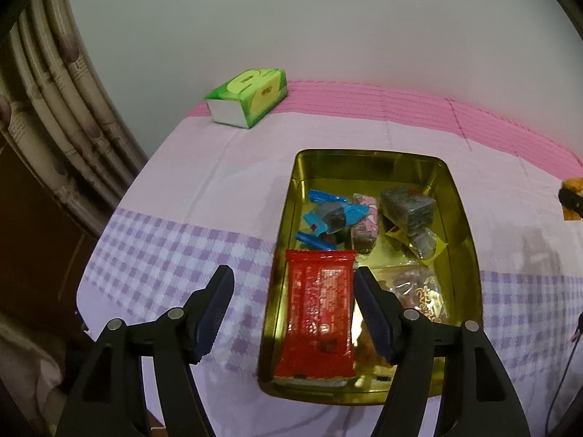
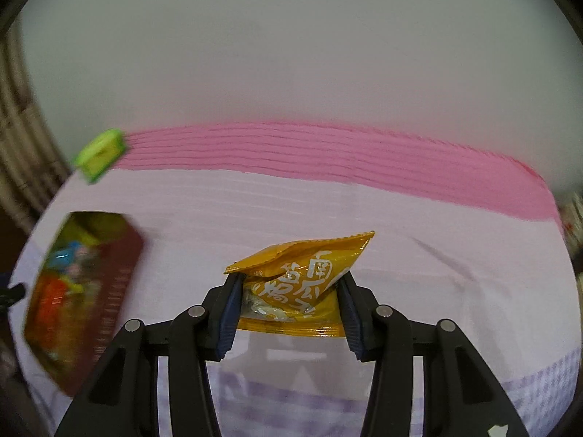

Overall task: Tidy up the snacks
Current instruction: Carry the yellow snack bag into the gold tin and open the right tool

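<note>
While hovering over the near end of a gold tin on a lilac checked cloth, left gripper spread wide and empty, the red packet lying flat in the tin beneath the gap between its fingers. Farther back in the tin: a blue wrapper, dark wrapped cakes. Right gripper clamped on an orange snack bag, lifted clear of the cloth, well right of the blurred tin; green tissue box at the far edge.

I see a green tissue box at the upper left of the frame, resting at the far edge of the tabletop's pink and lilac checked cloth. Striped curtains hang along the left.
</note>
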